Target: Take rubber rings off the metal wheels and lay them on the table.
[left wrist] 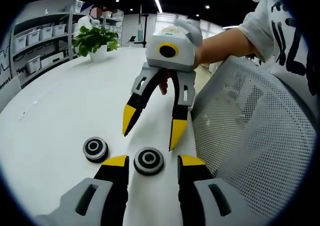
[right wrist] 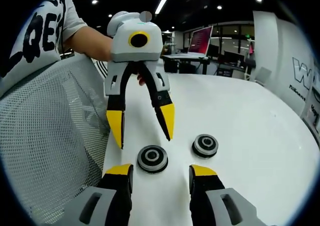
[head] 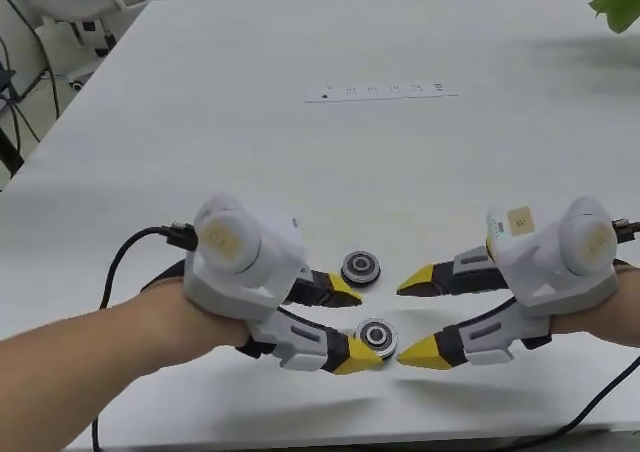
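Observation:
Two small metal wheels with black rubber rings lie on the white table [head: 300,152] near its front edge. The near wheel [head: 376,336] [left wrist: 148,160] [right wrist: 152,158] sits between the facing tips of both grippers. The far wheel [head: 360,267] [left wrist: 95,149] [right wrist: 205,145] lies a little beyond it, untouched. My left gripper [head: 355,324] [left wrist: 152,161] [right wrist: 145,138] is open, its yellow tips either side of the near wheel. My right gripper [head: 400,322] [right wrist: 161,170] [left wrist: 149,138] faces it, open too, holding nothing.
A white strip with small marks [head: 380,92] lies mid-table. A plant [head: 620,2] [left wrist: 95,38] stands at the far right corner. A mesh chair back [left wrist: 250,136] [right wrist: 50,136] is just off the front edge. A black cable [head: 130,252] trails from the left gripper.

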`<act>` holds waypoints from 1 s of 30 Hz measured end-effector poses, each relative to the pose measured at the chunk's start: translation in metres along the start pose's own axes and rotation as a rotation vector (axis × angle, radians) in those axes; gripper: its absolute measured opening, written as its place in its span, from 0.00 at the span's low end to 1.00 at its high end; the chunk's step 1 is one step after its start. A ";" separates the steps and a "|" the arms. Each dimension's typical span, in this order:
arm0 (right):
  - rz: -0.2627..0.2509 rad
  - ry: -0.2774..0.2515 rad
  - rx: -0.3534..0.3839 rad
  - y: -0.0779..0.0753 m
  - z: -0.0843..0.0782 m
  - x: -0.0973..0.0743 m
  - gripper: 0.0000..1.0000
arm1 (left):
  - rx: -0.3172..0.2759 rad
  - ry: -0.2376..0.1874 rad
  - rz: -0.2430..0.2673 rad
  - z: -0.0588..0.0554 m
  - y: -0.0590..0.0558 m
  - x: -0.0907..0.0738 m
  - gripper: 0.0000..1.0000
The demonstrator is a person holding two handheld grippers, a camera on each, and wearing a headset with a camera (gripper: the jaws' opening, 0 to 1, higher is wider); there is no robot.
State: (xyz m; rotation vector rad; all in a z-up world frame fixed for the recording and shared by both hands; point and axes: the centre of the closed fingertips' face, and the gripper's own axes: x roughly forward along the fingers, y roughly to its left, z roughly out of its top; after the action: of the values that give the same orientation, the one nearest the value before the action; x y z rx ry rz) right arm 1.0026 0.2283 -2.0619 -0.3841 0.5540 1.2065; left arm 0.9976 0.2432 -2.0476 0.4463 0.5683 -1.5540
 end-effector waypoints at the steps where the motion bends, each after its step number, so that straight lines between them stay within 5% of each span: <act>1: 0.001 0.002 0.004 0.000 -0.001 0.000 0.43 | 0.003 0.003 -0.003 0.000 -0.001 0.001 0.33; 20: 0.005 0.007 0.018 0.001 -0.006 0.001 0.41 | 0.000 0.014 0.004 -0.006 -0.001 0.013 0.16; 30: 0.009 0.007 0.017 0.003 -0.006 0.002 0.39 | 0.088 0.028 0.045 -0.007 0.001 0.013 0.10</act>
State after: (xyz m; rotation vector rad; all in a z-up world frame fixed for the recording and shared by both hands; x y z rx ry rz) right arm 0.9990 0.2275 -2.0679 -0.3720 0.5718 1.2090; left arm 0.9977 0.2368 -2.0613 0.5450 0.5096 -1.5356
